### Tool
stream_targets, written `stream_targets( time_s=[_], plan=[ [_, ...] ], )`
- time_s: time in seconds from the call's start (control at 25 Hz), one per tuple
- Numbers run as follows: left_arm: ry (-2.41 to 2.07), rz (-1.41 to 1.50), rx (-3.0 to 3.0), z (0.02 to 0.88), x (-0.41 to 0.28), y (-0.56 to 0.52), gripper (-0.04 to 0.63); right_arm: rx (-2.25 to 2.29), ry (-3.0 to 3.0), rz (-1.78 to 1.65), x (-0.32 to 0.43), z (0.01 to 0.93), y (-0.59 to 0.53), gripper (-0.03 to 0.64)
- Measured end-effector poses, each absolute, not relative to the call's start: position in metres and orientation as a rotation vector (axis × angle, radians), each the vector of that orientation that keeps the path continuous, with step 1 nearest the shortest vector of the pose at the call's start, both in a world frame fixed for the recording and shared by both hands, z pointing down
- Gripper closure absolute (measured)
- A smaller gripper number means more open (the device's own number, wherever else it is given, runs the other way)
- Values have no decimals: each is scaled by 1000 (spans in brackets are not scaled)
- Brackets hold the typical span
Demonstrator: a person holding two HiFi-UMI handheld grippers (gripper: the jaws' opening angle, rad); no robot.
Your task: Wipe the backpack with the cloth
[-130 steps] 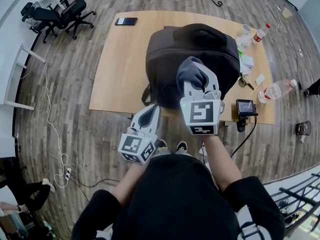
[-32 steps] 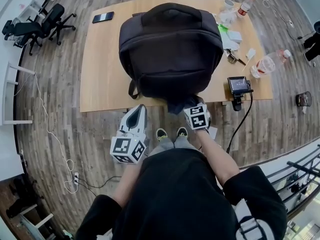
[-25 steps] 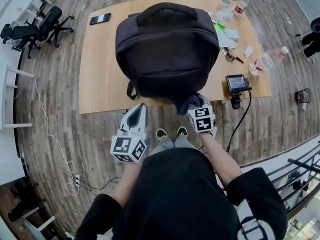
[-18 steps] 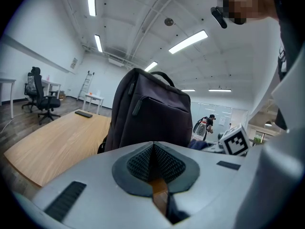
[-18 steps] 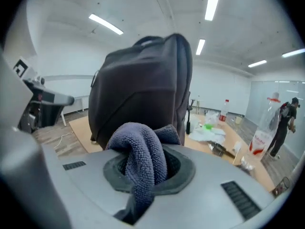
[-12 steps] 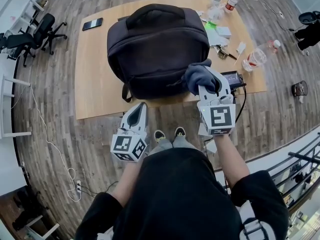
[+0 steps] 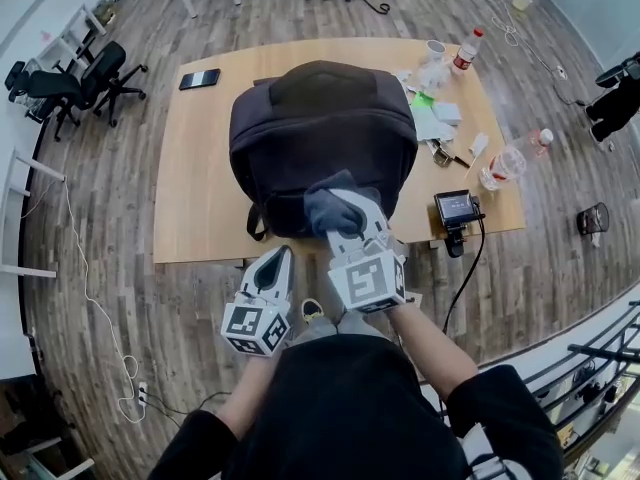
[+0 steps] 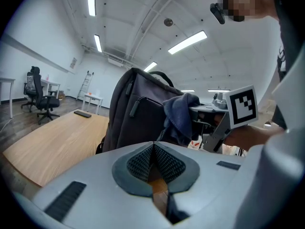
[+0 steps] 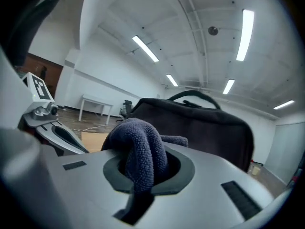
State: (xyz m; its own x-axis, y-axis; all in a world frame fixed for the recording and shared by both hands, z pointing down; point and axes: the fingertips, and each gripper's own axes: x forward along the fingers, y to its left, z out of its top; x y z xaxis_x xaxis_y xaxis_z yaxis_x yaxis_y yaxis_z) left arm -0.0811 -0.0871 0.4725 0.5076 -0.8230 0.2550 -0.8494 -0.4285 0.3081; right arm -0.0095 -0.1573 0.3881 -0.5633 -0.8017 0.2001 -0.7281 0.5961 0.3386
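Grey-blue cloth in near-level right hand-held gripper at backpack front

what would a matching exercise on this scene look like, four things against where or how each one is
Things
1. cloth
2. backpack
3. phone
4. left gripper

Places or states
a. lying flat near the far left corner of the table
b. shut, nothing between the jaws
c. clamped in the right gripper
d. standing upright mid-table

Pairs: 1-c, 2-d, 3-a, 4-b
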Motion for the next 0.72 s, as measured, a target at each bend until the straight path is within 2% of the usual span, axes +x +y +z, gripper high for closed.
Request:
stream_targets(
  time_s=[0.12, 0.28, 0.44, 0.72],
  plan=[
    [-1396, 91, 2348, 473, -85, -87, 578, 1107, -2543, -253, -36, 399, -153, 581],
    [-1397, 91, 2347, 471, -83, -88, 578, 1151, -2571, -207, -15, 398, -155, 581],
    [-1397, 93, 2353, 470, -84, -90, 578, 1413, -2568, -16, 57, 399, -165, 581],
    [-1364, 116, 2373, 471, -76, -93, 578, 1679, -2280, -44, 164, 419, -177, 581]
  ],
)
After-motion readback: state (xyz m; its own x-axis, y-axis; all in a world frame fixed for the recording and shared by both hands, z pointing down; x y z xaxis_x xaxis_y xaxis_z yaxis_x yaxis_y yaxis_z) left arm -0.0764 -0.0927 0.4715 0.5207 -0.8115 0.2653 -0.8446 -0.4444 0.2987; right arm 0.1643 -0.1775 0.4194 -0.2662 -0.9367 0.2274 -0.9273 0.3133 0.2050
